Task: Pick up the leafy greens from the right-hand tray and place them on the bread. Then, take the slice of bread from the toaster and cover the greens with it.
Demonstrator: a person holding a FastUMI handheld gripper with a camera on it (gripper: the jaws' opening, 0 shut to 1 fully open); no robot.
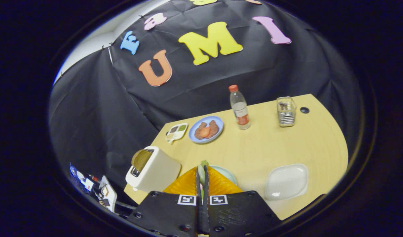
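Note:
My gripper (203, 168) is shut on the leafy greens (204, 163); a pale green bit pokes out past the fingertips and a strip shows in the thin gap between the fingers. Just beyond the fingers lies a pale round plate (228, 173), mostly hidden by them, and what is on it cannot be seen. Left of the fingers stands the white toaster (153, 171), with a browned slice of bread (141, 159) sticking up from its slot. Right of the fingers, a white tray (286, 181) lies on the wooden table (270, 144) with nothing in it.
Farther back stand a blue plate (206, 129) with brown food and an orange piece, a small divided dish (176, 131), a clear bottle (239, 107) with a red cap and a metal mesh basket (286, 111). Past the toaster, the table's left edge drops off.

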